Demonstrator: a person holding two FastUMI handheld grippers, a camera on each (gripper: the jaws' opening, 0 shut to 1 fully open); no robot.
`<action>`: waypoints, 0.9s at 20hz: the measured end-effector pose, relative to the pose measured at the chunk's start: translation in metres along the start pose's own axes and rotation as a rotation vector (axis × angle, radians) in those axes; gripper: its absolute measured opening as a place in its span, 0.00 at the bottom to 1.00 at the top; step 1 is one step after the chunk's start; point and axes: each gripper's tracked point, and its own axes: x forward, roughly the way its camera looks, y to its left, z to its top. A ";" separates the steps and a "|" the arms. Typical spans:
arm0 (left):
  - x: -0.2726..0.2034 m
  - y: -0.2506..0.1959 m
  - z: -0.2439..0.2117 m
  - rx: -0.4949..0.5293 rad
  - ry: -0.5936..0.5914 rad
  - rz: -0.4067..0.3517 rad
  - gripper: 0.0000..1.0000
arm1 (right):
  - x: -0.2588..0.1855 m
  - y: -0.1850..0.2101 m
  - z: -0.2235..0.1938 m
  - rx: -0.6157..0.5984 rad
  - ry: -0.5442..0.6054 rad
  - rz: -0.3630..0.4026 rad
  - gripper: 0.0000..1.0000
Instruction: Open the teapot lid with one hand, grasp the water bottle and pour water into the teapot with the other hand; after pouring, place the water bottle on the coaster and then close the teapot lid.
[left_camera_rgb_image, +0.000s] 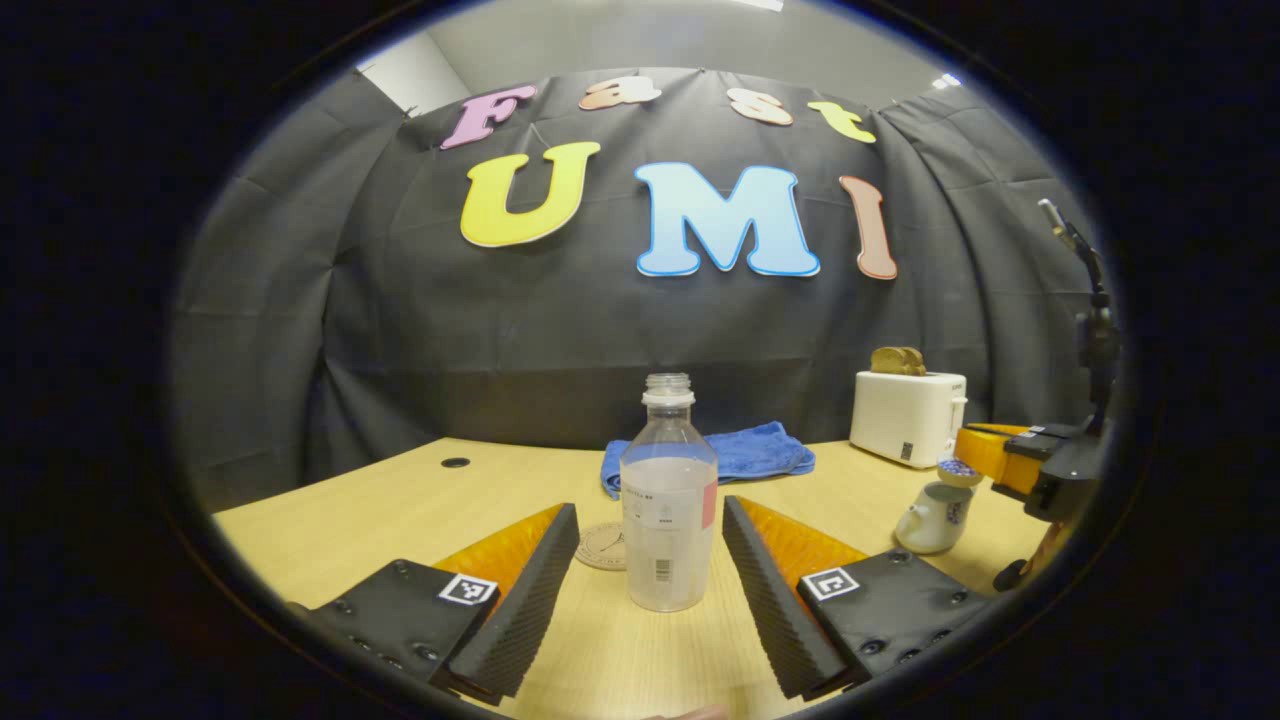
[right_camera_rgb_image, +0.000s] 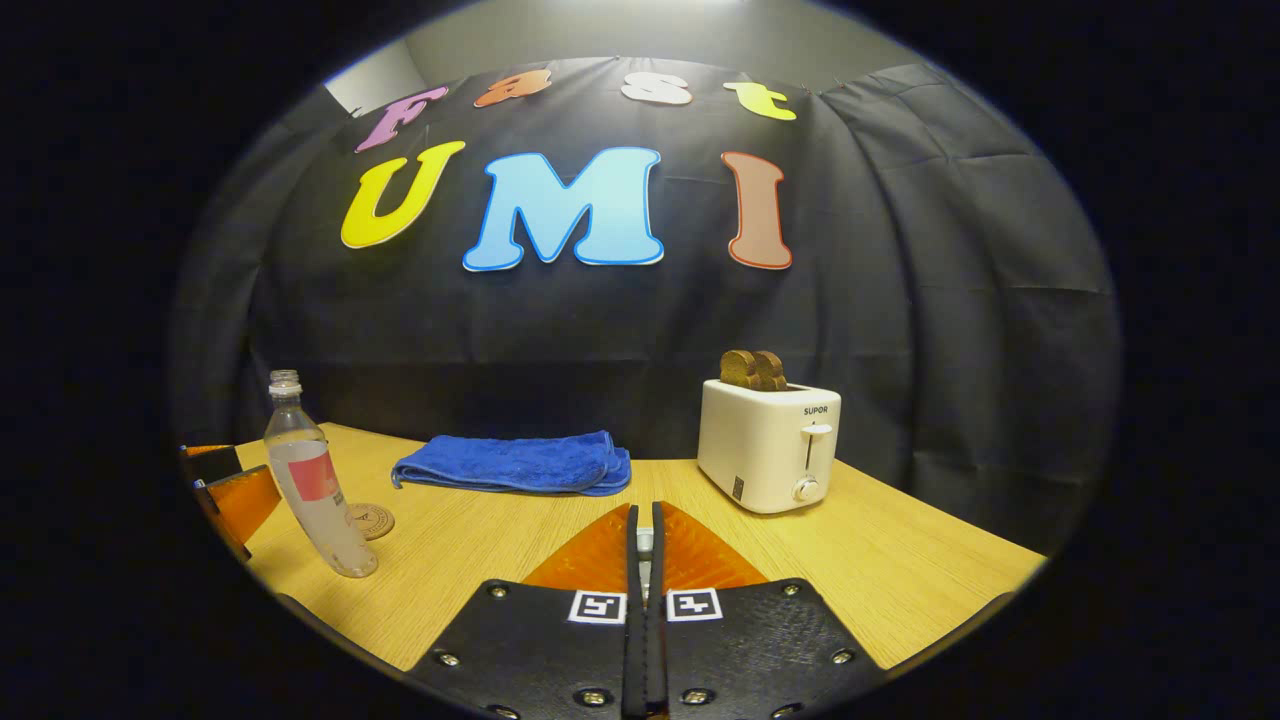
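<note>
Two hand-held tools work over a pale wooden bench (left_camera_rgb_image: 400, 520). The left tool (left_camera_rgb_image: 650, 560) is spread wide, its two fingers standing either side of an upright, capless water bottle (left_camera_rgb_image: 668, 520), near it but not touching. The bottle is about half to two-thirds full and stands on the bench itself, with the round coaster (left_camera_rgb_image: 603, 546) just beyond it and slightly to the tool's left. To this tool's right sits a small white teapot (left_camera_rgb_image: 932, 515), its patterned lid (left_camera_rgb_image: 958, 467) at or just above the rim; the right tool reaches in at lid height, though whether it grips the lid is too small to tell. In its own view the right tool (right_camera_rgb_image: 645, 540) is closed, fingers pressed nearly together, with something pale barely visible between them, possibly the lid knob. A blue cloth (right_camera_rgb_image: 515, 462) and a white toaster (right_camera_rgb_image: 768, 445) lie further ahead. Judged from this, the bottle grasp is in hand, either before pouring or after setting down short of the coaster. Either way the left tool must close squarely on the bottle's middle.
</note>
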 end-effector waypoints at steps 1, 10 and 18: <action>0.003 -0.002 0.000 -0.007 0.002 -0.005 1.00 | -0.004 0.001 0.001 0.002 -0.003 0.006 0.01; 0.042 -0.011 -0.012 0.034 0.030 0.006 1.00 | -0.024 0.018 0.006 0.005 -0.025 0.077 0.00; 0.086 -0.008 -0.025 0.019 0.056 0.013 1.00 | -0.028 0.026 0.005 -0.025 -0.035 0.100 0.00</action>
